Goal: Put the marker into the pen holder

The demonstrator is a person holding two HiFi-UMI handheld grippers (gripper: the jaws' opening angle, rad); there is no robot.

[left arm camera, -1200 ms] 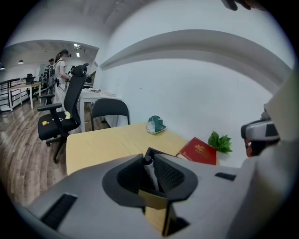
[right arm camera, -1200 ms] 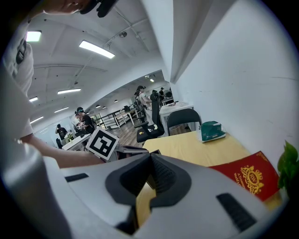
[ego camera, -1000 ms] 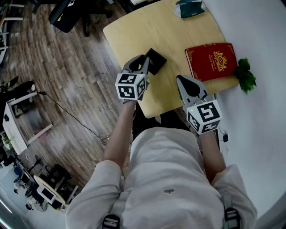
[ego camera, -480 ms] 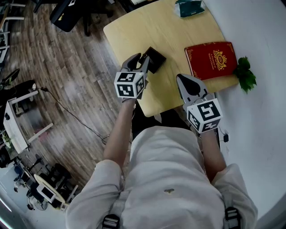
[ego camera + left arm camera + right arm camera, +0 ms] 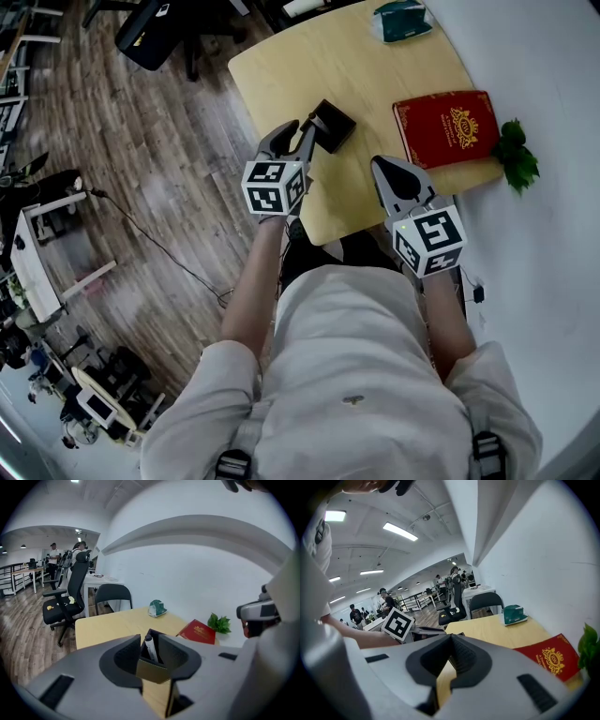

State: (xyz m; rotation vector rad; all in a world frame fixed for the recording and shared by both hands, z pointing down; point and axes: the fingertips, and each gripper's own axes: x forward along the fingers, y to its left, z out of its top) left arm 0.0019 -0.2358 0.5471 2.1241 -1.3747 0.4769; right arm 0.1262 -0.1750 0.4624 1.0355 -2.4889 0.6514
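A black pen holder (image 5: pixel 333 125) stands near the left edge of the round wooden table (image 5: pixel 281 66). In the left gripper view the marker (image 5: pixel 150 648) leans inside the pen holder (image 5: pixel 152 671), light tip up. My left gripper (image 5: pixel 298 127) hovers right at the holder, open. Its jaws (image 5: pixel 149 641) stand apart on either side of the marker without touching it. My right gripper (image 5: pixel 382 167) is shut and holds nothing. It rests over the table's near edge, right of the holder, and its jaws (image 5: pixel 451 639) meet at the tips.
A red book (image 5: pixel 445 127) lies at the table's right side, a green plant (image 5: pixel 514 155) beside it. A green object (image 5: pixel 401 19) sits at the far edge. A white wall curves along the right. Office chairs (image 5: pixel 63 606) stand on the wood floor to the left.
The left gripper's jaws have spread apart and let go of the marker, which now stands in the holder. The right gripper has stayed in place.
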